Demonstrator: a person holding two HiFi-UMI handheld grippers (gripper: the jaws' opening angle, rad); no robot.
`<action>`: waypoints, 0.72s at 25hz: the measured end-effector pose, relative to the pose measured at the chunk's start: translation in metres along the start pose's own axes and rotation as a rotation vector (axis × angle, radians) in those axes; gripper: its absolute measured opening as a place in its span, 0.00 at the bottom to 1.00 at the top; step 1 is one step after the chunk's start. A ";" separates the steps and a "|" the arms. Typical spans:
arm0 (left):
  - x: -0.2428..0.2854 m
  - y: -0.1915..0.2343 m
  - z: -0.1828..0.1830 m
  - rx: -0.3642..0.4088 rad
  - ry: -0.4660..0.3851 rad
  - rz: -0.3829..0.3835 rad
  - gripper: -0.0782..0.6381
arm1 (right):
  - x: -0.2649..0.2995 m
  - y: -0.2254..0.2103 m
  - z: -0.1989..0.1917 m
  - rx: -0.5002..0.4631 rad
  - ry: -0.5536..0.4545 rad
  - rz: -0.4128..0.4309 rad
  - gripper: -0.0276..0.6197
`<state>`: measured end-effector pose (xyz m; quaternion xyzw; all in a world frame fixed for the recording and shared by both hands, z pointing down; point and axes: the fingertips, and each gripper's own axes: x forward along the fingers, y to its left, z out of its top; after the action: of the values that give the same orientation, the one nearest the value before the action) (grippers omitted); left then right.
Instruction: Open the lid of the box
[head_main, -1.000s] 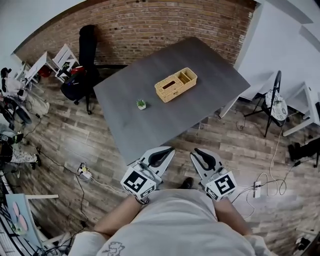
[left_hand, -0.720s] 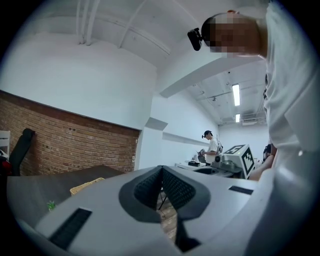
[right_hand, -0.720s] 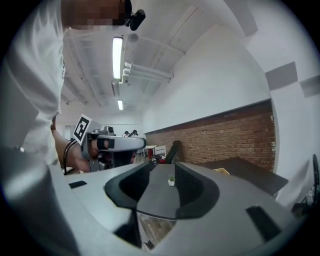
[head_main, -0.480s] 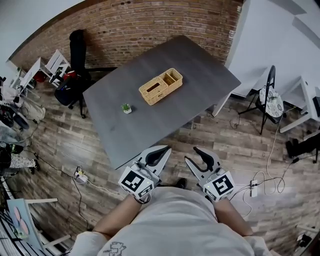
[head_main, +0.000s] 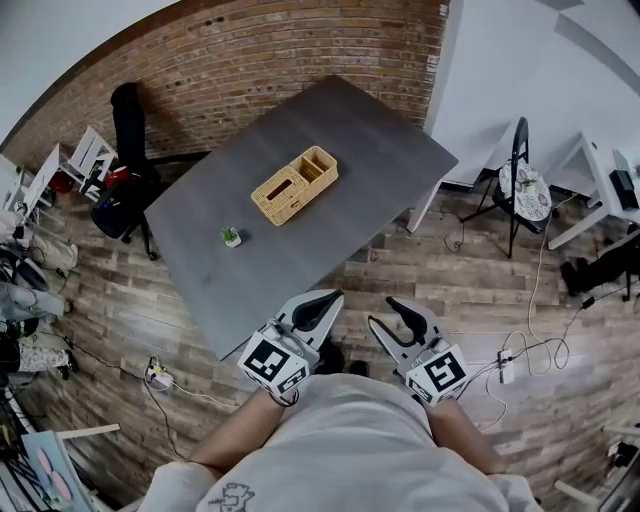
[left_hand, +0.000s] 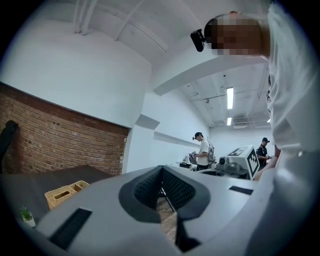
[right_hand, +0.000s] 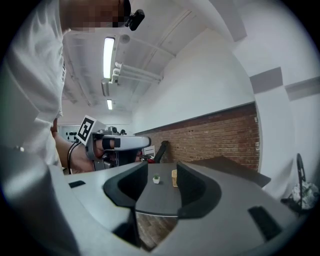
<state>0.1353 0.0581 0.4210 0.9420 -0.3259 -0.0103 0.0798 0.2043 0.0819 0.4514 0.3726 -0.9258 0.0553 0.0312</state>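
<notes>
Box (right_hand: 174, 178) half behind fingers (right_hand: 191, 188)

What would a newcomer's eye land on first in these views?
The woven box stands out mid-way across the grey table, with a tiny potted plant apart from it, nearer the left edge. At the bottom of the head view, short of the table, the left gripper is shut, and the right gripper has just been opening its jaws, with nothing between them.
</notes>
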 end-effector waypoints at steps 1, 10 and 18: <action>0.006 0.003 0.001 -0.001 -0.003 -0.009 0.12 | 0.001 -0.004 0.000 -0.002 0.002 -0.011 0.33; 0.039 0.043 0.013 -0.008 -0.031 -0.062 0.12 | 0.042 -0.036 0.009 -0.026 0.004 -0.033 0.33; 0.037 0.132 0.044 0.017 -0.057 -0.012 0.12 | 0.133 -0.051 0.033 -0.064 -0.004 0.016 0.33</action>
<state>0.0804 -0.0736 0.3994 0.9439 -0.3224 -0.0350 0.0626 0.1431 -0.0504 0.4354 0.3642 -0.9301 0.0249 0.0406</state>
